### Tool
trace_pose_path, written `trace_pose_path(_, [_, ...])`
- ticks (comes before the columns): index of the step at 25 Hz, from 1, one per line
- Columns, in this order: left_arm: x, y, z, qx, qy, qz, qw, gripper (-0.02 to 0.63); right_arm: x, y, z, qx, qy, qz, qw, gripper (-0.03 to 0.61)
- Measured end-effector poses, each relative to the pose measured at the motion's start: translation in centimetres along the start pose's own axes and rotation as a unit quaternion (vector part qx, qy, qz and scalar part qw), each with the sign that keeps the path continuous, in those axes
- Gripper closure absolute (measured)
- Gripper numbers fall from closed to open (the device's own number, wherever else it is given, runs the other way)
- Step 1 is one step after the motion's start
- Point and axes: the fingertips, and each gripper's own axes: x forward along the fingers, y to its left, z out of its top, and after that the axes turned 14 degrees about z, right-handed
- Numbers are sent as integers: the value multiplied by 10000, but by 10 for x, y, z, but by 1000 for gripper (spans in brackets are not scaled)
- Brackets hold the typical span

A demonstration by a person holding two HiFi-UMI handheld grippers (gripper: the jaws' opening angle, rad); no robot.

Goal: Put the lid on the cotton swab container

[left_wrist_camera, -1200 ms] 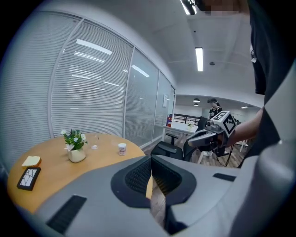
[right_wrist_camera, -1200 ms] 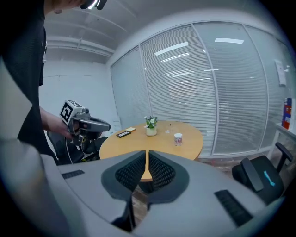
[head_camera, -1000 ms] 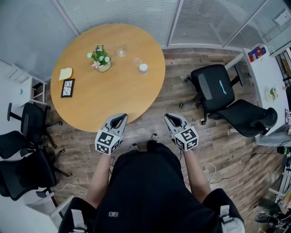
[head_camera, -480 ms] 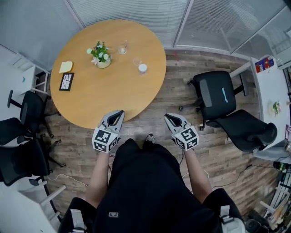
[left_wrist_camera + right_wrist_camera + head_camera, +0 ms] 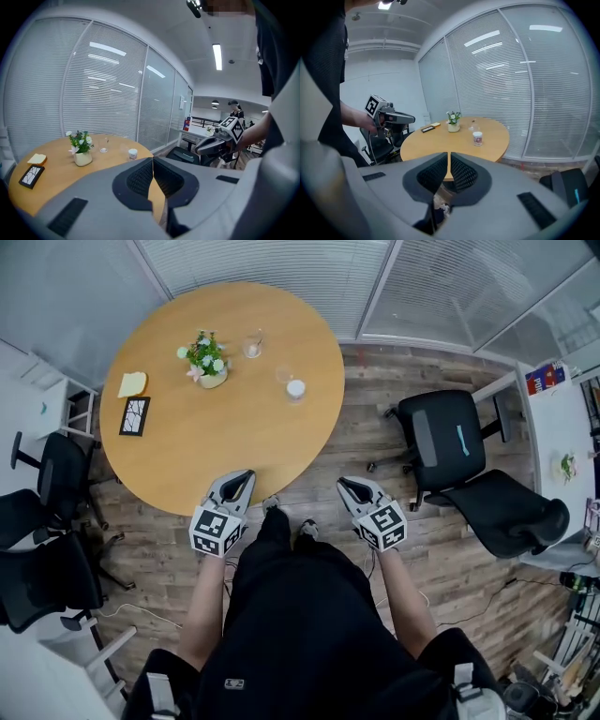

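Round table, head view: a shoe is seen nearer its edge than a second ago, so approach is judged begun; cotton swab container stands untouched across it | left gripper view: left gripper is held closed, empty | right gripper view: right gripper likewise.

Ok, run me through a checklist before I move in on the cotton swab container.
1. Left gripper shut and empty: ok.
2. Right gripper shut and empty: ok.
3. Cotton swab container upright on the table: ok.
4. Lid found: cannot tell; a small clear thing beside the container may be it.
5. Grippers near the container: not ok; both hang by the table's near edge, the container stands toward the far side.
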Motion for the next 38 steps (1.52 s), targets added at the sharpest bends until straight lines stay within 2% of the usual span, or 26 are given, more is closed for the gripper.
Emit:
trace_pose_path(21, [66, 96, 25, 83, -89, -730, 9973, 604, 108, -42, 48, 153, 129, -484, 9986, 564])
trace_pose_path(27, [74, 109, 21, -7, 2, -689, 9976, 604, 130, -47, 51, 142, 235, -369, 9989, 564])
trace_pose_path(38, [108, 106, 25, -169, 253, -452, 9985, 604, 136, -88, 51, 231, 260, -45, 9994, 565])
